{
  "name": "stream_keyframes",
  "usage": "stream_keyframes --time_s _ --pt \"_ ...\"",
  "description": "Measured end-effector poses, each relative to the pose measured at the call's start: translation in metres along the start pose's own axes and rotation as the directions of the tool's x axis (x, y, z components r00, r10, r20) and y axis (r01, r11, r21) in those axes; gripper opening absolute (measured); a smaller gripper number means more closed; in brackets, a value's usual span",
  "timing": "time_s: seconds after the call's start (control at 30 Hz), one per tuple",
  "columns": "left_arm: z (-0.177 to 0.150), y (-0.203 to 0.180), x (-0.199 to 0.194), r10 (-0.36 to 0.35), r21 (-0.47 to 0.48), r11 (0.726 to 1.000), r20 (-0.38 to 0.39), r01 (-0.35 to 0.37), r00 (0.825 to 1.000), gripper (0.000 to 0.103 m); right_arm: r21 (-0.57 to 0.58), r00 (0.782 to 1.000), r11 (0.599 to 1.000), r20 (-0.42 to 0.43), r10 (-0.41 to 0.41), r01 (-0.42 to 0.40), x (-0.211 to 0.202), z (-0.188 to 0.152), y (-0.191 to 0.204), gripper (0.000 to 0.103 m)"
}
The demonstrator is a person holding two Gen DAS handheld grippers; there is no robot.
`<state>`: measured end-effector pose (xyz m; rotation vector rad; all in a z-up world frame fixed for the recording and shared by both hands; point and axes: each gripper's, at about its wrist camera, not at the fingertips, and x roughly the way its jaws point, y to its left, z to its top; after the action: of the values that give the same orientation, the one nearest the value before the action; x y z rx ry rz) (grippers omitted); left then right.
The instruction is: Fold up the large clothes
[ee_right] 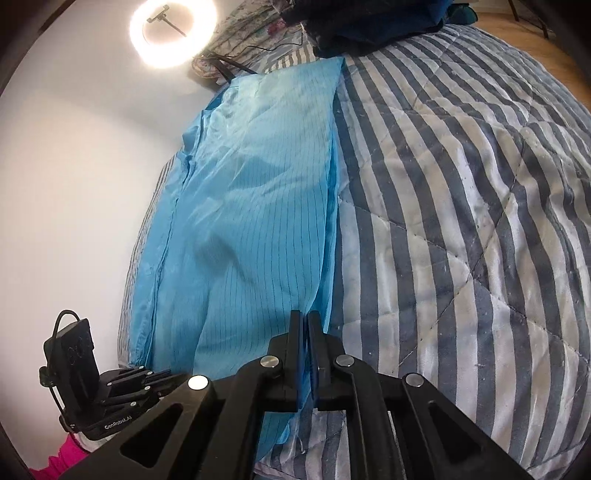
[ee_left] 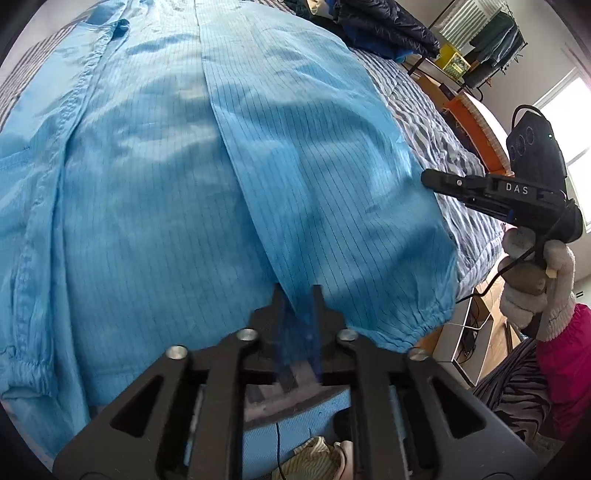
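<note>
A large light-blue garment (ee_left: 155,177) with thin dark lines lies spread on the striped quilt (ee_left: 424,110). One side panel is folded over the middle, and its edge runs as a ridge toward me. My left gripper (ee_left: 299,295) sits at the near hem with its jaws apart and the ridge of cloth lying loosely between them. An elastic cuff (ee_left: 424,325) hangs at the bed's near edge. In the right wrist view the garment (ee_right: 240,221) is a long strip on the quilt (ee_right: 461,203). My right gripper (ee_right: 304,321) is pinched shut on its right-hand folded edge.
A pile of dark clothes (ee_right: 369,22) lies at the far end of the bed. A lit ring light (ee_right: 170,29) stands against the white wall. A clothes rack (ee_left: 495,37) and a window are off to the right. A gloved hand (ee_left: 535,295) with a pink sleeve holds the right gripper.
</note>
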<state>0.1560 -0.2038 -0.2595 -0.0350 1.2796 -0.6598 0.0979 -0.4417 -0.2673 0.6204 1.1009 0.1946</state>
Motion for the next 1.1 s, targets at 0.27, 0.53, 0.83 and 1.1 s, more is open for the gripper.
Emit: stream_keyframes --time_s 0.27,0.53,0.83,1.1 --pt "-0.010 0.007 -0.068 -0.025 -0.054 0.998 0.182 0.036 0.983 0.028 -0.041 0.999 0.999 0.047 -0.016 0.018 -0.010 0.003 -0.006 0.037" --pt "0.024 -0.071 -0.032 -0.047 0.059 0.997 0.136 0.039 0.990 0.028 0.104 0.990 0.993 0.134 0.037 -0.051 -0.035 0.013 -0.033 0.037" --pt "0.056 -0.131 0.052 0.038 0.087 0.995 0.028 -0.041 0.999 0.049 0.179 0.953 0.981 0.301 0.015 -0.072 -0.090 0.024 -0.058 0.039" --pt "0.054 -0.148 0.093 0.226 0.173 0.958 0.033 -0.228 0.974 0.036 0.205 0.946 0.973 0.323 0.033 -0.104 -0.093 0.037 -0.069 0.039"
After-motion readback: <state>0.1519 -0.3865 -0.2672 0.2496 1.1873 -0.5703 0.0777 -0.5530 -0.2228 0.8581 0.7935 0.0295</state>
